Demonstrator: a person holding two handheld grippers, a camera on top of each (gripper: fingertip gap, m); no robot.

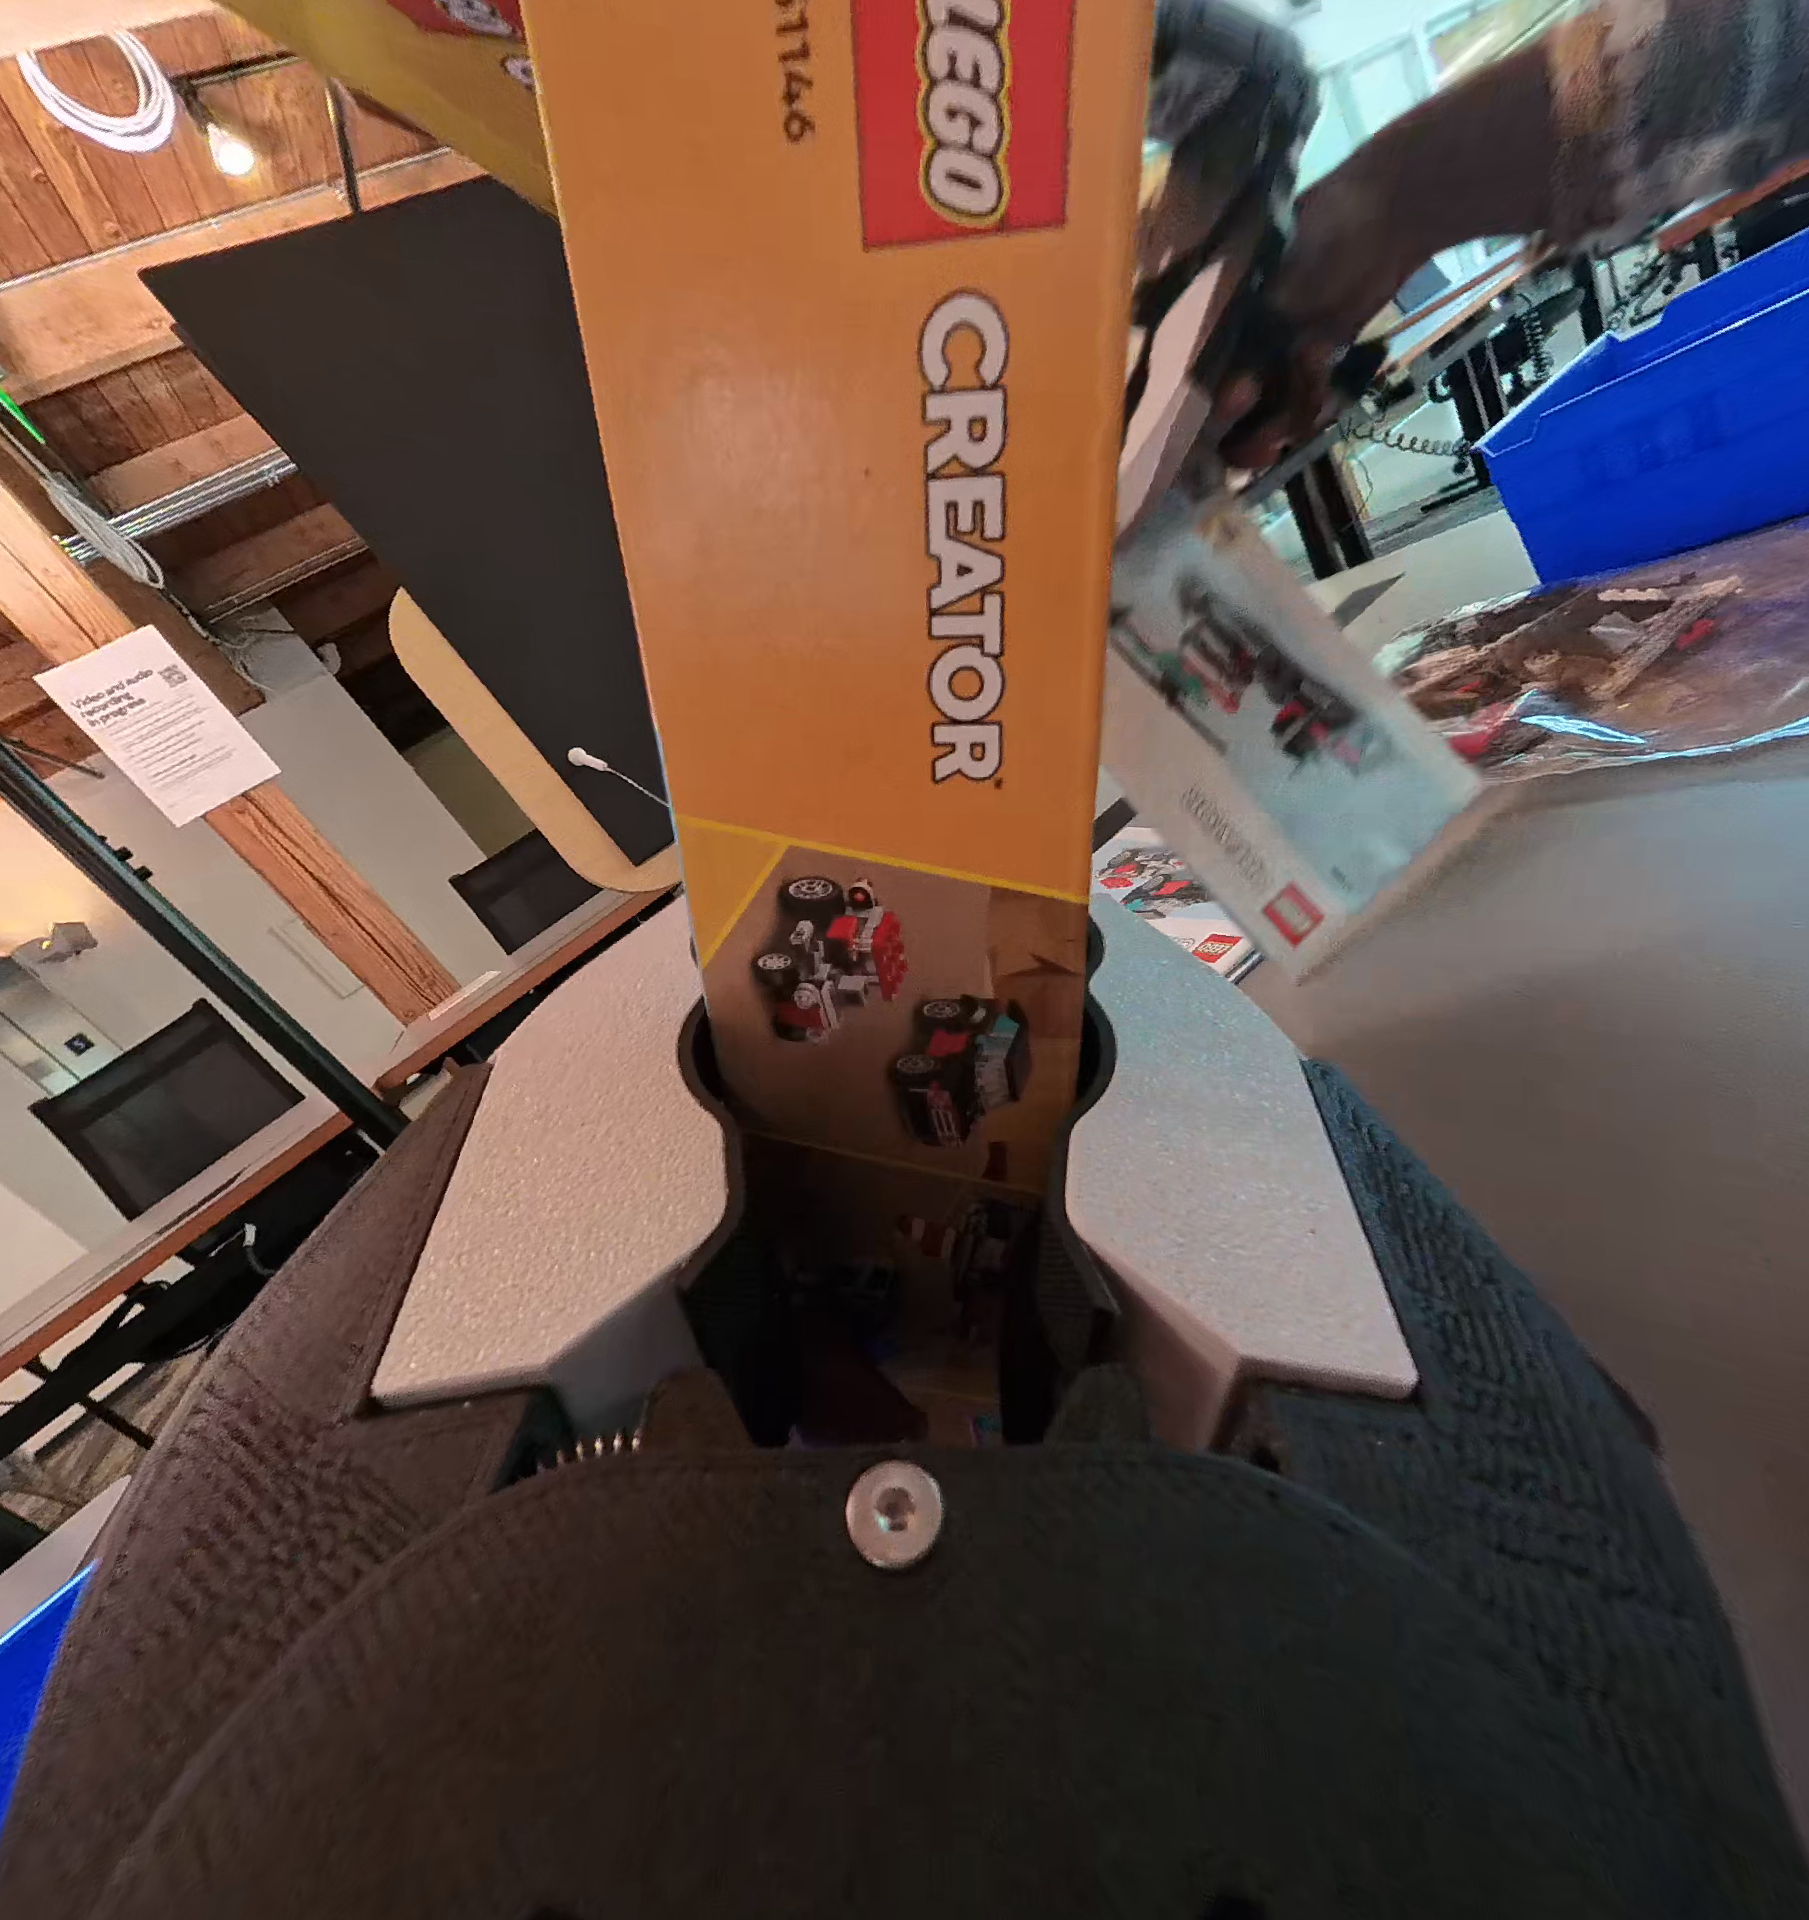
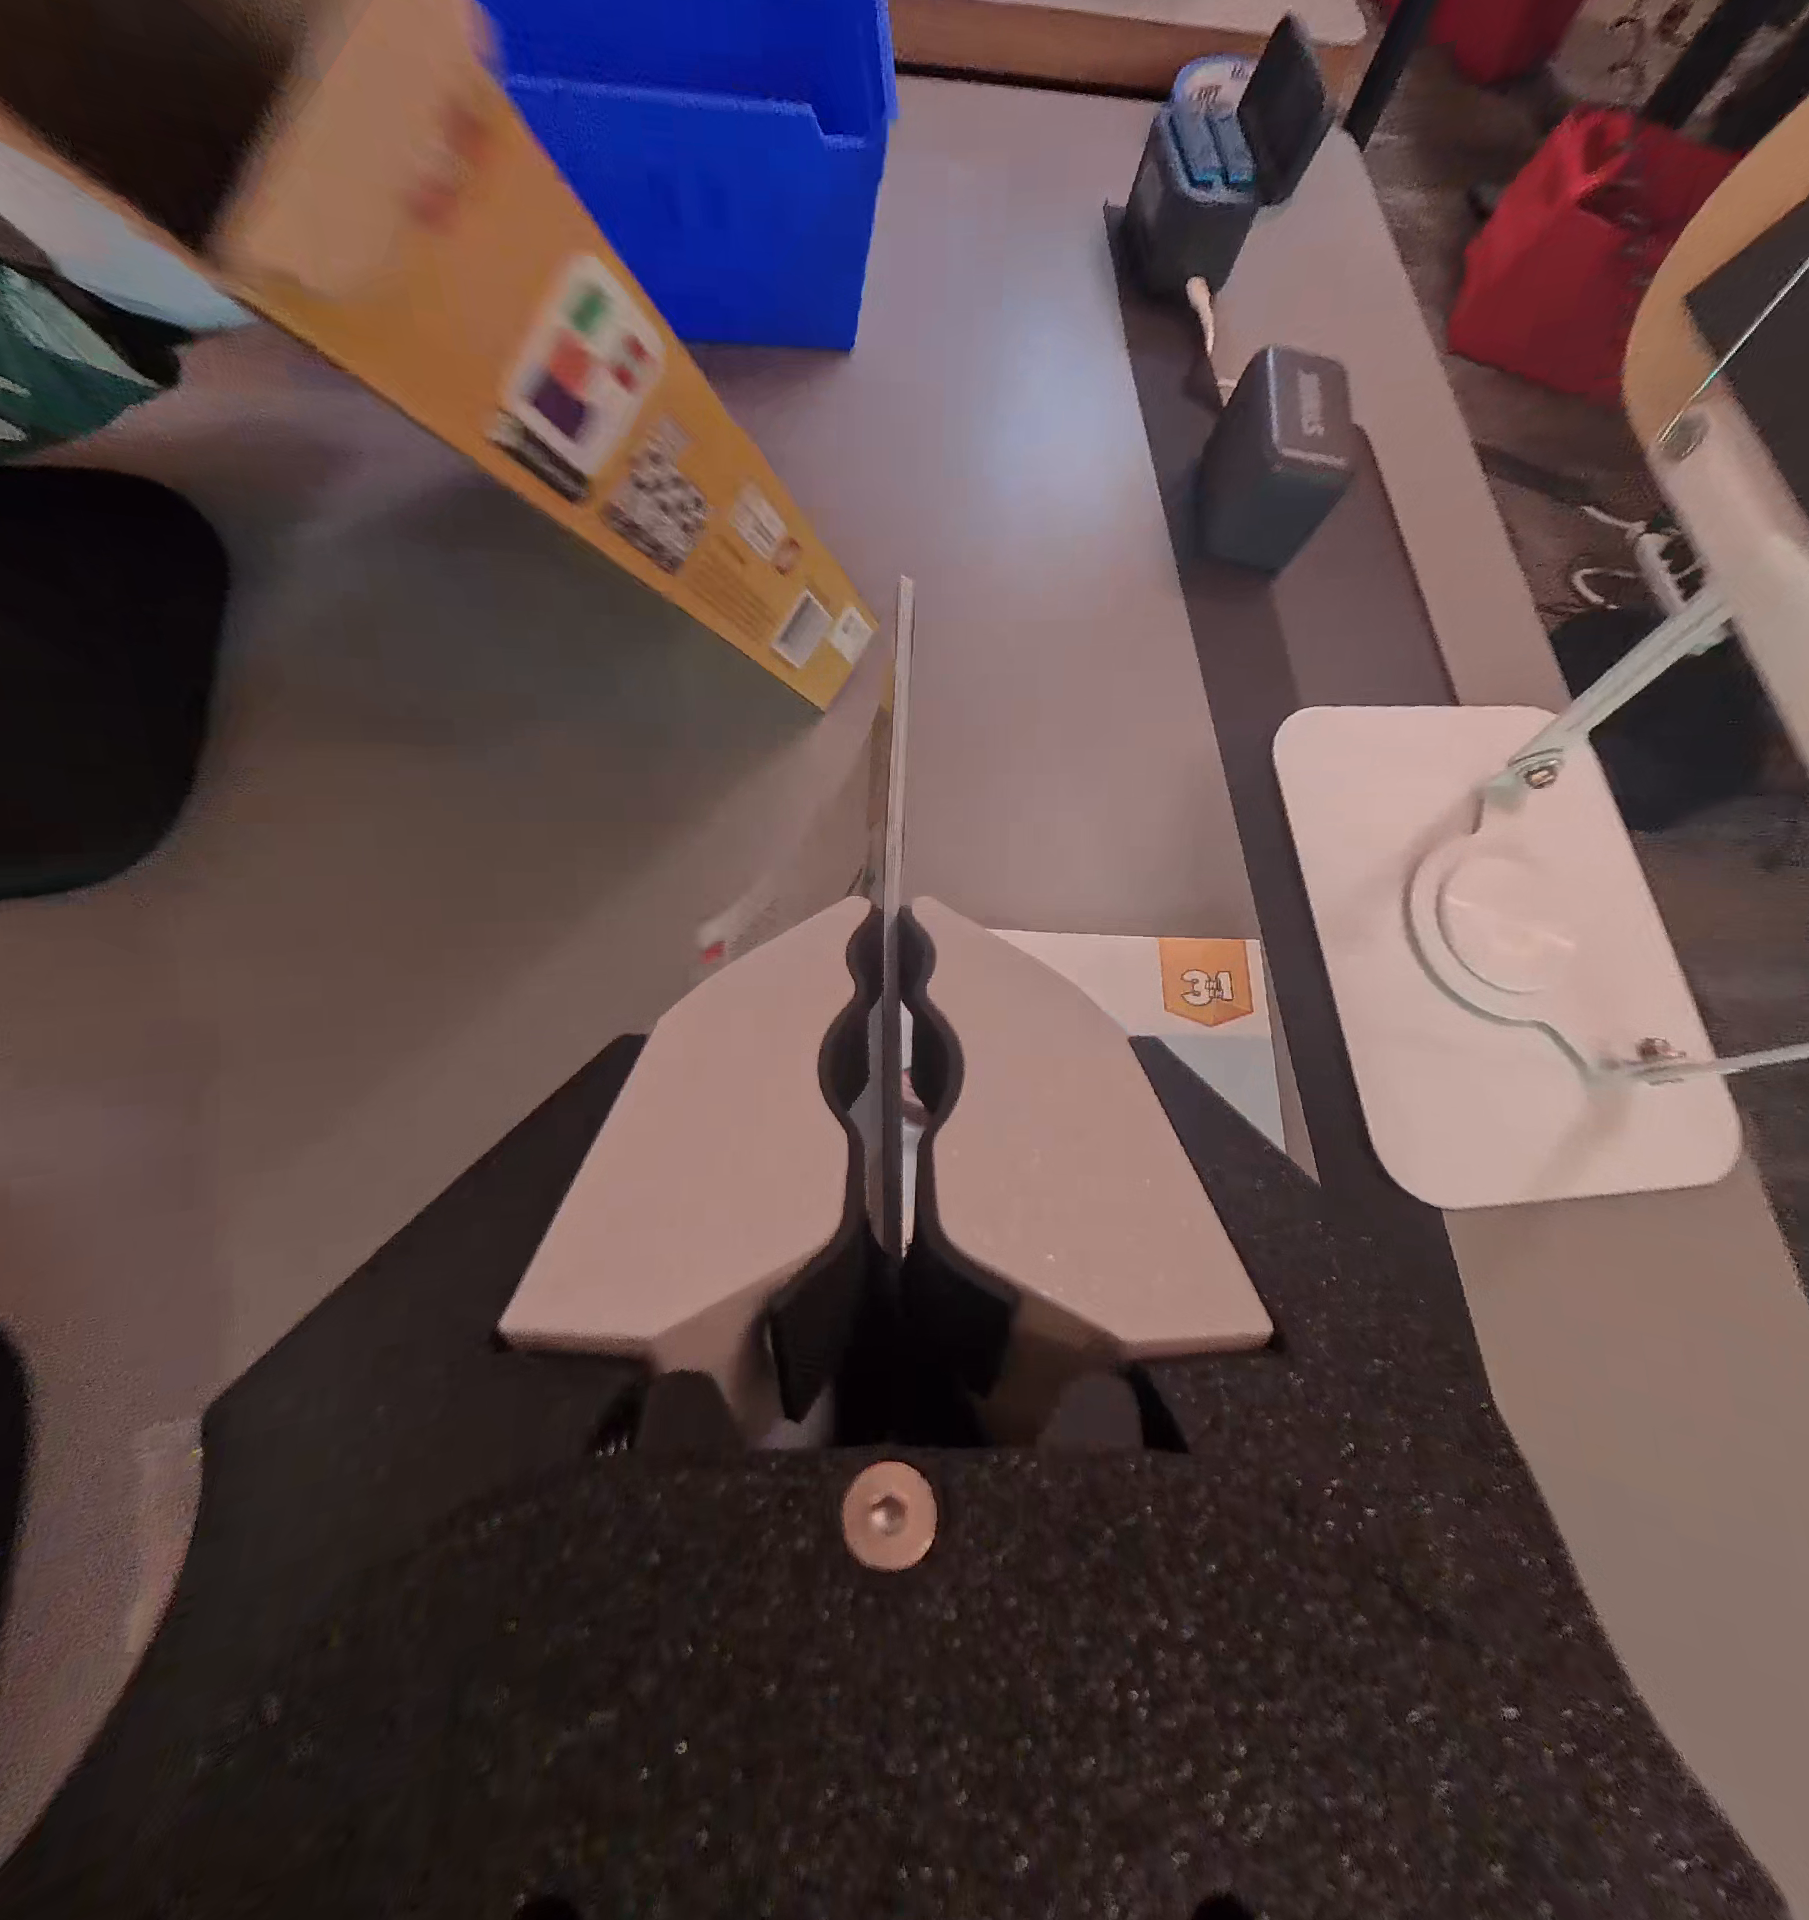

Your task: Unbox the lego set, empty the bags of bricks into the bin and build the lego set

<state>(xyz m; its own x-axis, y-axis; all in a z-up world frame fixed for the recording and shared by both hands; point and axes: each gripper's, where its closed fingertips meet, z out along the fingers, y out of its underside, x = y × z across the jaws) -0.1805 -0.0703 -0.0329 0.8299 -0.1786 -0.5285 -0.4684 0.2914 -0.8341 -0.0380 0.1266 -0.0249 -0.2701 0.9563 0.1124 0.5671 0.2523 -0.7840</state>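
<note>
Grey table point(image 2: 1035, 416) open ahead — blue bin point(image 2: 713, 197) perhaps blocking beyond.

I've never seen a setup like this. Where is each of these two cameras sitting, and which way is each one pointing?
Left wrist view: sits on the left gripper, looking forward and tilted upward at the yellow box its jaws clamp, with the room's wooden ceiling behind; its own grey fingers show.
Right wrist view: sits on the right gripper, looking down at the grey table; its jaws pinch a thin booklet edge-on.
Shared: both see the yellow box, the blue bin and that booklet.
</note>
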